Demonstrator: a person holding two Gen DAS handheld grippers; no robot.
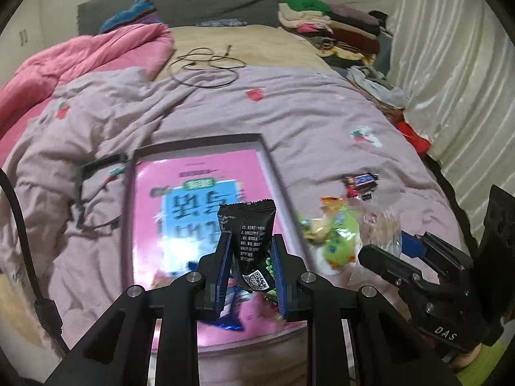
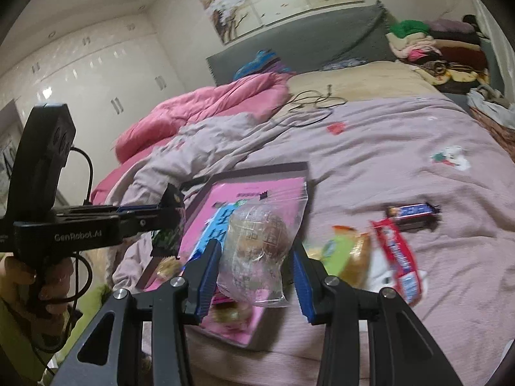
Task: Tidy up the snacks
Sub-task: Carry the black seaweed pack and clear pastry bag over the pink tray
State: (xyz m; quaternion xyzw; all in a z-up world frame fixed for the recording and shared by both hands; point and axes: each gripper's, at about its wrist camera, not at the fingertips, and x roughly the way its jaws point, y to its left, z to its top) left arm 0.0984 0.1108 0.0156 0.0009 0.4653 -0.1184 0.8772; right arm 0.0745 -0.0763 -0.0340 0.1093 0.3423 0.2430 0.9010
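Note:
My left gripper (image 1: 251,241) is shut on a black snack packet (image 1: 248,225) and holds it upright above a shallow grey-rimmed box (image 1: 199,140) with a pink printed bottom. A blue packet (image 1: 230,321) lies in the box under the fingers. My right gripper (image 2: 256,247) is shut on a clear zip bag with a brown round pastry (image 2: 257,238), over the box's (image 2: 257,169) right side. Loose snacks lie on the bedspread to the right: a green packet (image 2: 336,251), a red packet (image 2: 399,257) and a dark blue bar (image 2: 412,210). The left gripper (image 2: 167,215) shows in the right wrist view at left.
Everything rests on a bed with a lilac bedspread (image 1: 289,112). A pink quilt (image 1: 80,61) lies at the back left, a coiled black cable (image 1: 206,67) behind the box, a pile of folded clothes (image 1: 338,25) at the back right. A pale curtain (image 1: 450,80) hangs along the right.

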